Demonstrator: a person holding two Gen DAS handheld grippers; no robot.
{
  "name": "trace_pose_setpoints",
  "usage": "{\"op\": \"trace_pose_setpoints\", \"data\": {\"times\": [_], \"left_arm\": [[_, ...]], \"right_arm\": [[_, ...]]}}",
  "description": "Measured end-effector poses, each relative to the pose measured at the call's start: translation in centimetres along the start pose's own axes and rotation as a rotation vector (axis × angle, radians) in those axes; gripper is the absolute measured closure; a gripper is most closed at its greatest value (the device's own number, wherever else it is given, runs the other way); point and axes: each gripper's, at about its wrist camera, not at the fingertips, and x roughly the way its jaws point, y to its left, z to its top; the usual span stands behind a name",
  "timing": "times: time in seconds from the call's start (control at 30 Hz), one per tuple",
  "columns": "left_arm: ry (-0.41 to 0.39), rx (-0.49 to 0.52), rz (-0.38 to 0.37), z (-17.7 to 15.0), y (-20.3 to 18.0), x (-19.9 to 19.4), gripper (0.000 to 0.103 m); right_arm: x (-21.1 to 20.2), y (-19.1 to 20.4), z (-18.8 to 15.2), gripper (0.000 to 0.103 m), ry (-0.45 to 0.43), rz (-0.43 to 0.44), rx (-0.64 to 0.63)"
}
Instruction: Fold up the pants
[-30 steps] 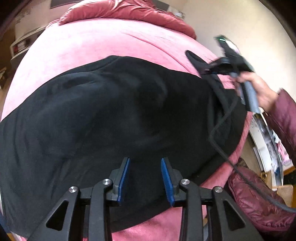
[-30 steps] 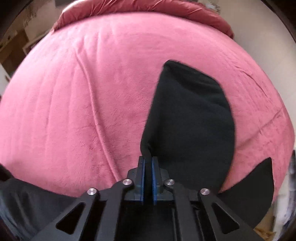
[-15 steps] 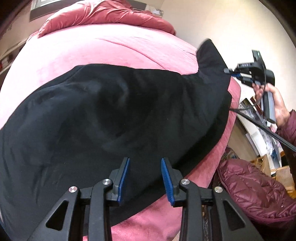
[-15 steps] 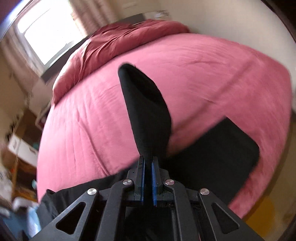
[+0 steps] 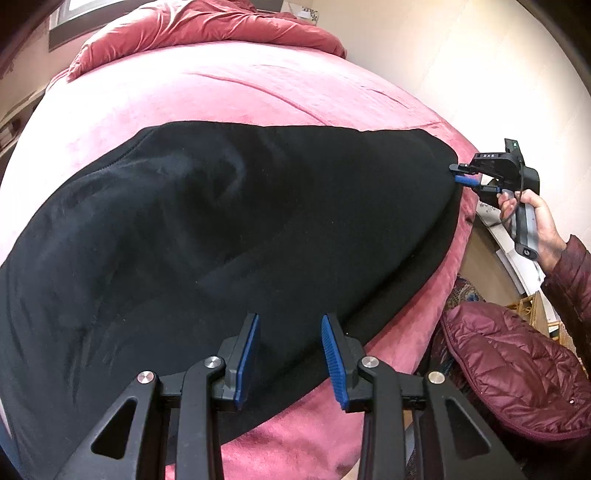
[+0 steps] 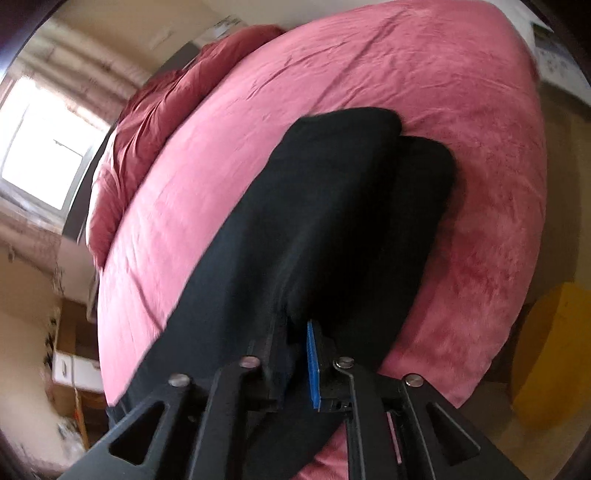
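Black pants (image 5: 229,229) lie spread on a pink bed (image 5: 207,96), one leg folded over onto the other. My left gripper (image 5: 290,360) is open and empty, hovering over the pants' near edge. My right gripper (image 5: 461,175) shows at the far right in the left wrist view, at the pants' leg end. In the right wrist view the right gripper (image 6: 295,354) has its jaws slightly parted with black cloth (image 6: 332,221) between them. The two leg ends (image 6: 388,147) lie stacked ahead of it.
A crumpled red duvet (image 5: 207,26) lies at the head of the bed. A maroon puffer jacket (image 5: 517,373) and clutter sit beside the bed on the right. A window (image 6: 40,155) and cardboard boxes (image 6: 74,365) show left in the right wrist view.
My right gripper carried the pants leg across and down onto the other leg, then its jaws parted a little. My left gripper stayed open over the near edge.
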Motion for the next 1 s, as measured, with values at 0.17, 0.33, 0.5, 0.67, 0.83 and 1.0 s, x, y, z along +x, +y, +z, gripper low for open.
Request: {"op": "trace_pose_setpoints", "data": {"times": [0.17,0.33,0.5,0.67,0.83,1.0], "left_arm": [[0.003,0.005,0.002,-0.1,-0.2,0.1,0.068],[0.003,-0.012,0.004,-0.4,0.0,0.4,0.068],[-0.003,-0.002,0.011,-0.6,-0.2,0.3,0.068],[0.012,0.003,0.022,-0.8,-0.7,1.0,0.068],[0.023,-0.002,0.031,-0.8,-0.8,1.1,0.068],[0.016,0.001,0.023,-0.9,-0.7,0.6,0.067]], "right_arm": [[-0.2,-0.6,2.1,0.091,-0.019,0.003,0.002],[-1.9,-0.7,2.6,0.103,-0.041,-0.004,-0.024],[-2.0,-2.8,2.4,0.088,-0.038,0.007,0.049],[-0.4,-3.5,3.5,0.069,-0.036,0.031,0.114],[1.7,-3.0,4.7,0.088,-0.023,0.021,0.118],[-0.6,0.1,4.5,0.097,-0.075,-0.027,-0.04]]}}
